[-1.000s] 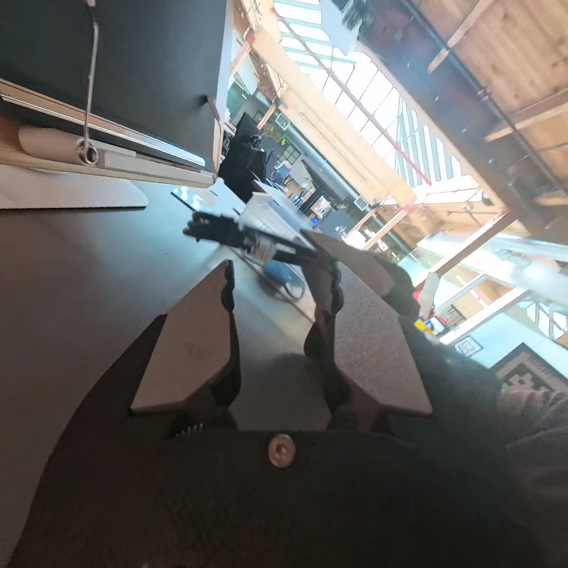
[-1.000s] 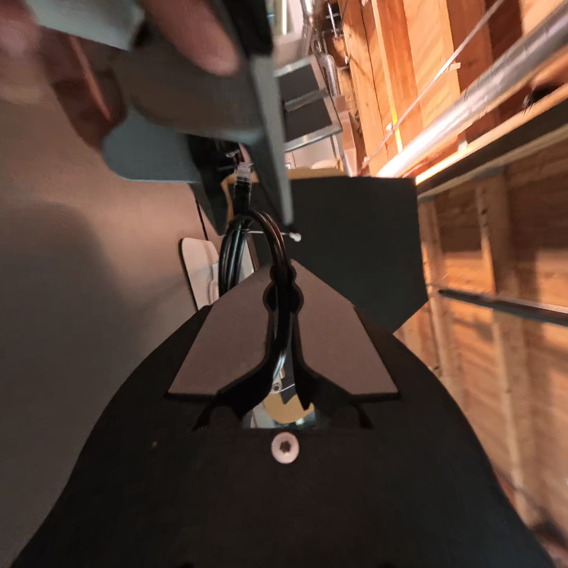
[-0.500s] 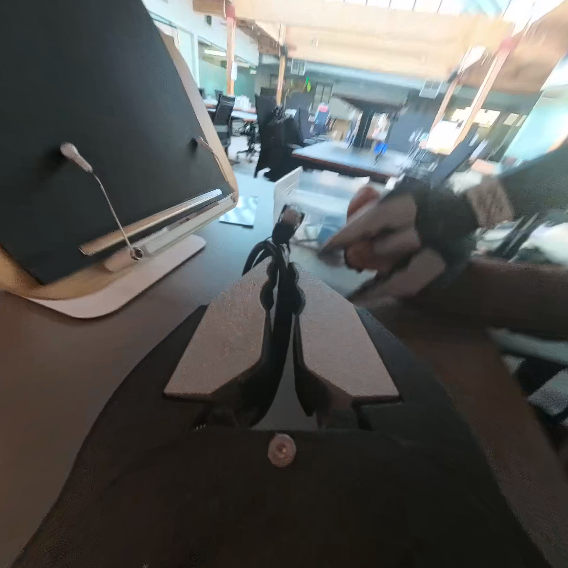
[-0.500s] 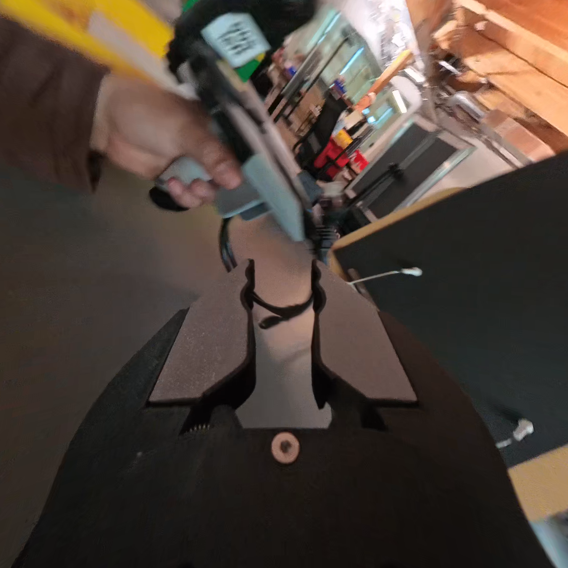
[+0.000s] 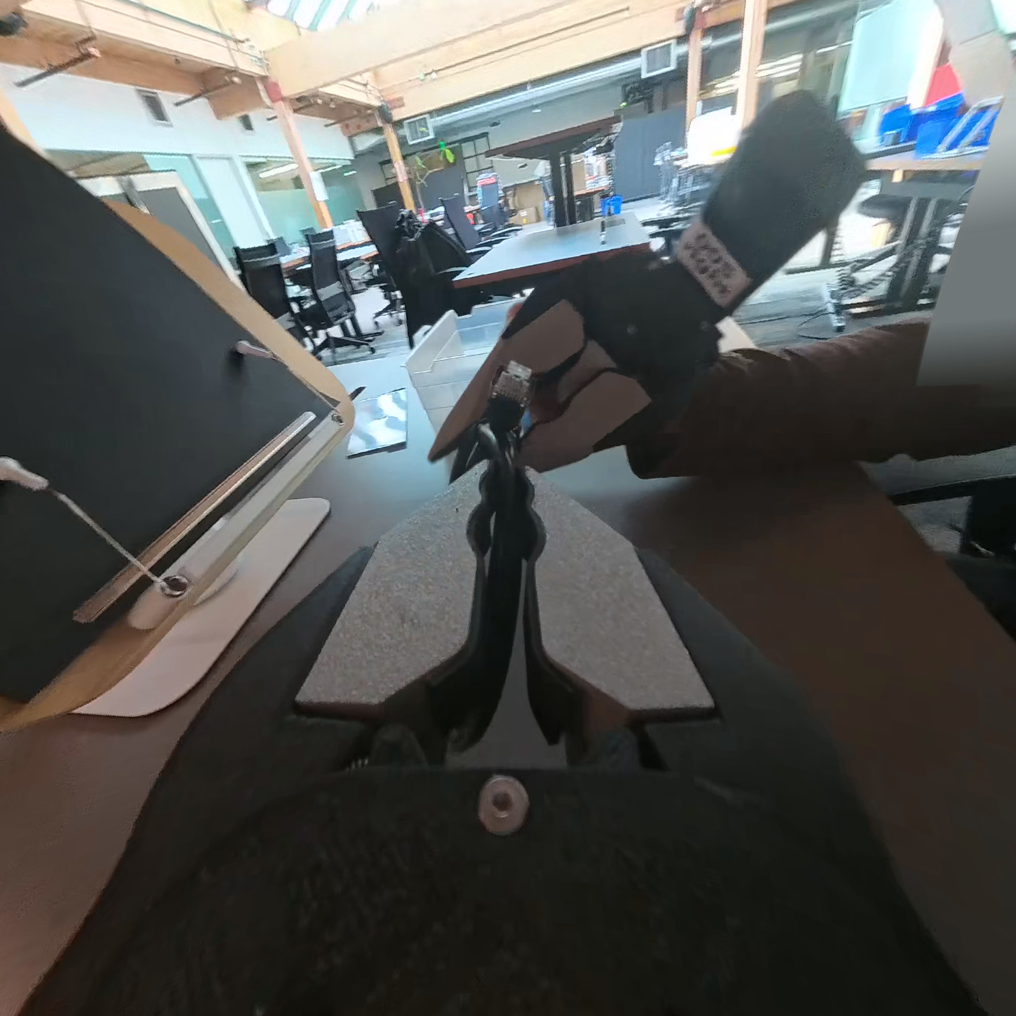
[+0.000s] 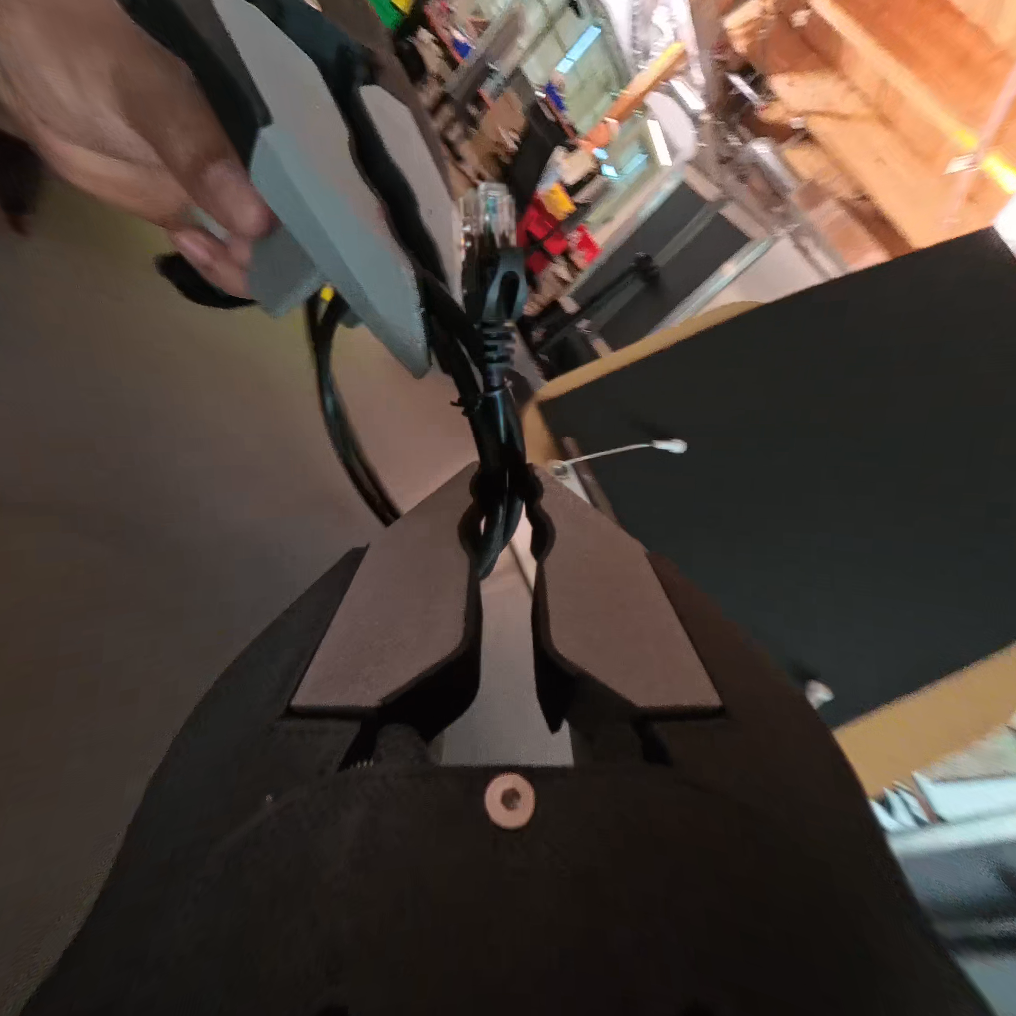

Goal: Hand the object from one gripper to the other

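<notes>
A black network cable [image 5: 502,555], coiled and tied, with a clear plug [image 5: 511,382] at its end, is held above the dark table. My left gripper [image 5: 503,484] is shut on the bundle. My right gripper [image 5: 486,448] comes in from the far right, its fingers on either side of the cable just below the plug. In the right wrist view my right gripper [image 6: 501,484] is shut on the cable [image 6: 497,352]. The left gripper [image 6: 434,357] comes in from the upper left and holds the same bundle. A loop [image 6: 341,434] hangs to the left.
A black board on a wooden stand with a white base [image 5: 137,357] stands to the left on the dark table [image 5: 769,550]; it also shows at right in the right wrist view [image 6: 797,440]. A white bin [image 5: 440,352] sits behind. A hand [image 6: 110,121] and a brown sleeve [image 5: 824,396] hold the grippers.
One second ago the right gripper held the cable and the left was open. Half a second ago the left had shut on it and the right was open. Now the right has shut on it again.
</notes>
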### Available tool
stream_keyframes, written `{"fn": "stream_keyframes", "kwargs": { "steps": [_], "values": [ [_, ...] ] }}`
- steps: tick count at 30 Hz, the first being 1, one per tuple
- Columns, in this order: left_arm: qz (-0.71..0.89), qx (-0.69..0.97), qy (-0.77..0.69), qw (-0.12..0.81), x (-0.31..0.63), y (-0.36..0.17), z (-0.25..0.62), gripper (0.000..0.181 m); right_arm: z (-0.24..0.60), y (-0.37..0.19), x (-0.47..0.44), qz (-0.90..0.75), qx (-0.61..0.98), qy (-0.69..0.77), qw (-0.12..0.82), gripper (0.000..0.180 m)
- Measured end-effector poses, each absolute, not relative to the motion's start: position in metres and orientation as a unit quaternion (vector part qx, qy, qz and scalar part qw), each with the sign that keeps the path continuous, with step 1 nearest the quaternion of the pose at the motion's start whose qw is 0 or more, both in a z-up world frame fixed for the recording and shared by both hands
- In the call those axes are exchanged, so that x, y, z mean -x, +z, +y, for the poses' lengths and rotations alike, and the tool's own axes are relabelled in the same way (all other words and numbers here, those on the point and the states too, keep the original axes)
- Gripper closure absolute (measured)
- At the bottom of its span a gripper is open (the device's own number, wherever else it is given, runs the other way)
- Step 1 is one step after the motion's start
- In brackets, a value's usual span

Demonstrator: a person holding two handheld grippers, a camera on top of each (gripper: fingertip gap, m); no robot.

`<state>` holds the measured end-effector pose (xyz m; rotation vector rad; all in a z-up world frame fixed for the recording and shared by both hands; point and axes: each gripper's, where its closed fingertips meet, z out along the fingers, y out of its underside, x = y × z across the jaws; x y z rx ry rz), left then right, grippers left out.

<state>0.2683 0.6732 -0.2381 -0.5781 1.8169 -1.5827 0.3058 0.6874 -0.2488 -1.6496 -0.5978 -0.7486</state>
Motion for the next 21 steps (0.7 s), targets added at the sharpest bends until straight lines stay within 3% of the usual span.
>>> {"fn": "stream_keyframes", "kwargs": {
  "steps": [3,5,6,13,16,21],
  "values": [
    [0.657,0.322,-0.595,0.334,-0.288,-0.242,0.696,0.164,0.681,-0.233,-0.328,-0.225,0.670,-0.444,0.550,0.172],
    [0.627,0.371,-0.601,0.329,-0.295,-0.244,0.710,0.121,0.674,-0.220,-0.342,-0.223,0.620,-0.545,0.518,0.172],
    [0.619,0.377,-0.603,0.333,-0.296,-0.242,0.714,0.117,0.672,-0.217,-0.344,-0.229,0.601,-0.576,0.505,0.172],
    [0.665,0.276,-0.472,0.509,-0.283,-0.225,0.700,0.119,0.675,-0.233,-0.352,-0.268,0.613,-0.612,0.421,0.172],
    [0.689,0.233,-0.377,0.573,-0.287,-0.230,0.691,0.132,0.681,-0.247,-0.344,-0.314,0.613,-0.606,0.397,0.172],
    [0.740,0.192,-0.256,0.592,-0.302,-0.266,0.685,0.157,0.688,-0.254,-0.319,-0.350,0.608,-0.587,0.404,0.172]
  ]
}}
